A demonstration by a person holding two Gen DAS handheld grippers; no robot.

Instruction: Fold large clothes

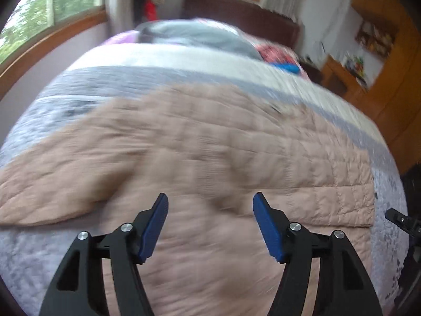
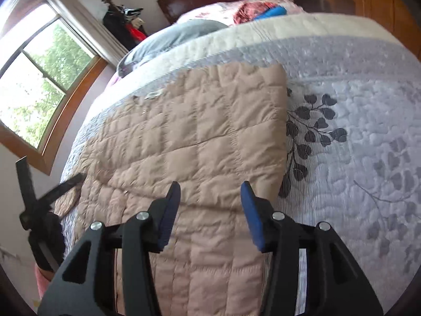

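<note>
Right wrist view: the jacket (image 2: 189, 131) is spread on the bed (image 2: 355, 137); both the right gripper (image 2: 210, 192) and left gripper (image 1: 210, 205) are held apart, empty. Slick padding could be pinched too shallowly and dropped.

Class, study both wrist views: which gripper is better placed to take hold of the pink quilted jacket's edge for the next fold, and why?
Right, probably. The right gripper is open above the jacket, close to its straight side edge on the bedspread. The left gripper is open over the jacket's middle, in a blurred view.
</note>
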